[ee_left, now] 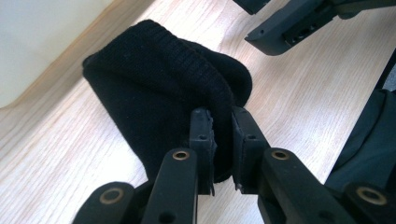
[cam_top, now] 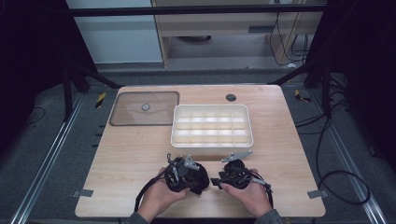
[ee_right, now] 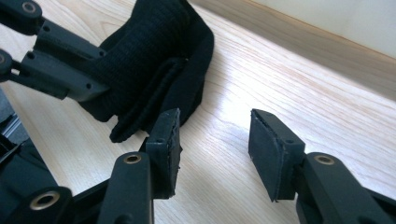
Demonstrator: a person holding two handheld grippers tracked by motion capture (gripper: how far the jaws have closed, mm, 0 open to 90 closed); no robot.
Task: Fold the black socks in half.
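A black knitted sock (ee_left: 159, 84), folded over on itself, lies on the wooden table near the front edge. My left gripper (ee_left: 223, 135) is shut on its folded end, with the cloth pinched between both pads. In the high view the sock (cam_top: 201, 182) sits between my two hands, the left gripper (cam_top: 194, 179) at its left side. My right gripper (ee_right: 215, 140) stands open just off the sock (ee_right: 154, 51), with bare wood between its pads. From above, the right gripper (cam_top: 216, 181) points leftward toward the sock.
A white tray (cam_top: 212, 141) divided into several small compartments stands just beyond the grippers. Its tinted clear lid (cam_top: 144, 108) lies flat at the back left. A small dark round cap (cam_top: 230, 97) sits near the table's far edge.
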